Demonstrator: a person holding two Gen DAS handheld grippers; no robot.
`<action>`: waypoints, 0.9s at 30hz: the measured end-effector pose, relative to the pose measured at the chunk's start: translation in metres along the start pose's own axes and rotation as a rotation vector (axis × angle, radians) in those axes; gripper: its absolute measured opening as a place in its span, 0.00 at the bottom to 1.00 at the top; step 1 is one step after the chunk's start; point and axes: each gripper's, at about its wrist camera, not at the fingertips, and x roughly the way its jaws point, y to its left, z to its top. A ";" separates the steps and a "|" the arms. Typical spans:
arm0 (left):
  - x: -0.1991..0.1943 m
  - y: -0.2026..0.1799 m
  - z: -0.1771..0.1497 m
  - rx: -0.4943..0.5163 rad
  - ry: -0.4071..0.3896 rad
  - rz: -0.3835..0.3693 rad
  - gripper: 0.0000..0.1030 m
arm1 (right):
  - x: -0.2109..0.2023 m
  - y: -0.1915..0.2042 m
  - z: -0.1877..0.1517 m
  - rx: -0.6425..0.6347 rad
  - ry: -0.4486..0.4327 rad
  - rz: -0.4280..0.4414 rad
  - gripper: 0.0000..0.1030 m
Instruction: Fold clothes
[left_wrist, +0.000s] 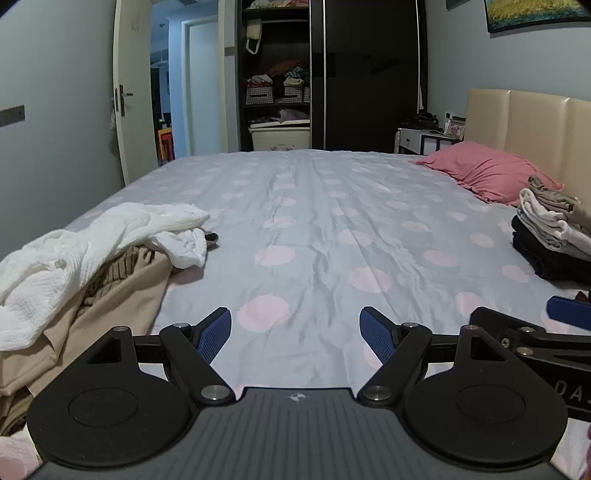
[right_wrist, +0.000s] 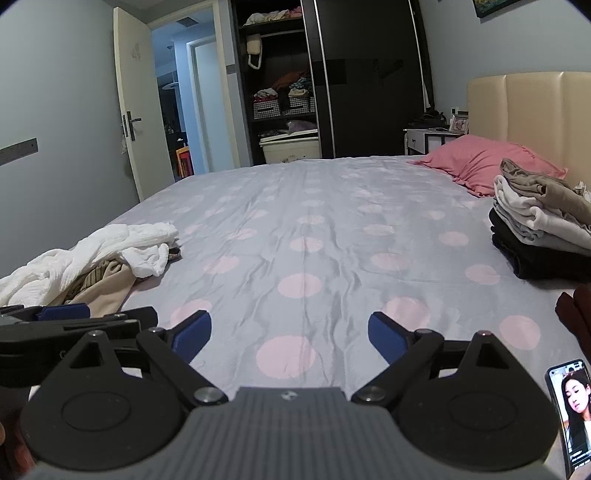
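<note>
two claws, my left gripper (left_wrist: 295, 334) and right gripper (right_wrist: 290, 338), hover spread wide and empty over the bed (left_wrist: 314, 206). unfolded clothes (left_wrist: 85, 251) lie left; i'd pinch the white top layer alone.

Home bedroom, bed (left_wrist: 295, 221), pink pillow (left_wrist: 484, 173), open wardrobe (left_wrist: 277, 74)

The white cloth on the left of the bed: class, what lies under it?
Under the white cloth a beige garment and a brown striped piece poke out. How many more clothes lie beneath is hidden. Both grippers, left and right, are open and hold nothing.
</note>
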 end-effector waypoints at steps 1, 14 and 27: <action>0.000 0.000 -0.001 -0.004 0.005 -0.003 0.74 | -0.001 0.000 0.000 -0.001 0.000 0.002 0.91; 0.000 0.002 0.003 -0.017 0.020 -0.017 0.74 | -0.002 -0.004 0.001 0.011 0.002 -0.005 0.91; 0.003 0.000 0.002 -0.014 0.040 -0.019 0.74 | 0.000 -0.006 0.000 0.009 0.023 -0.002 0.91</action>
